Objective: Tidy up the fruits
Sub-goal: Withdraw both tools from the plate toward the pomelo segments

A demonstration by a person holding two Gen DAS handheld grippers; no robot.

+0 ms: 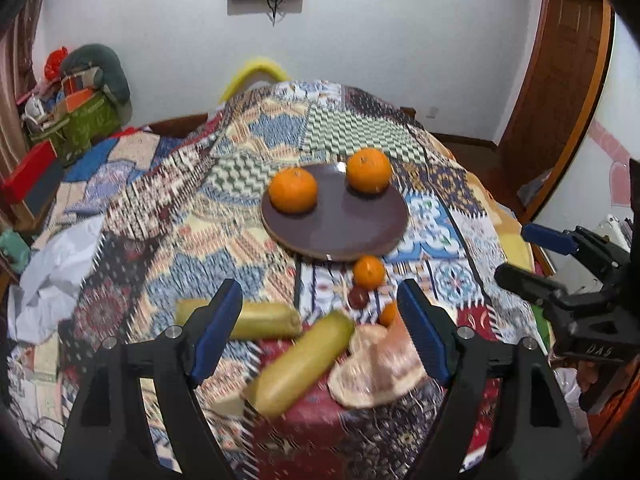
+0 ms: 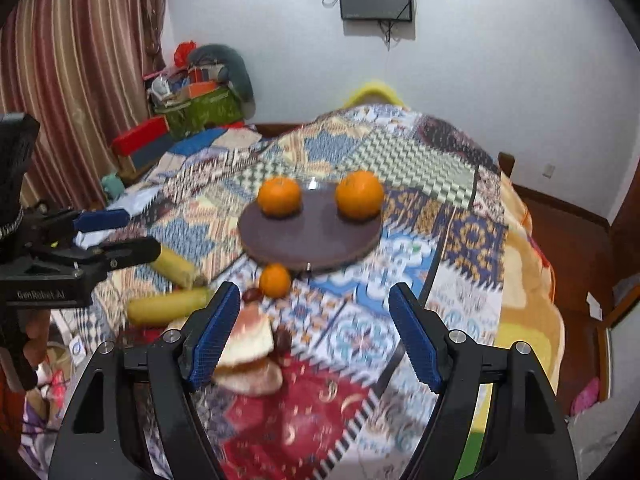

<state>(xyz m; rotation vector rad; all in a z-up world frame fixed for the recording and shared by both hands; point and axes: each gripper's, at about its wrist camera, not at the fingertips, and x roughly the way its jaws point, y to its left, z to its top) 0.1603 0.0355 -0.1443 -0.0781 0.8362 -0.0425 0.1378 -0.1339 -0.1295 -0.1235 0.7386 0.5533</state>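
Lying between the spread left gripper (image 1: 320,334) fingers, a banana (image 1: 302,364)

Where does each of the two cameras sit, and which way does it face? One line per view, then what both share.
Left wrist: on the left gripper, looking down-forward at the bananas; its open fingers and the right gripper show.
Right wrist: on the right gripper, facing the patterned cloth; its open fingers, left gripper show.
Shared: the brown plate holding two oranges.
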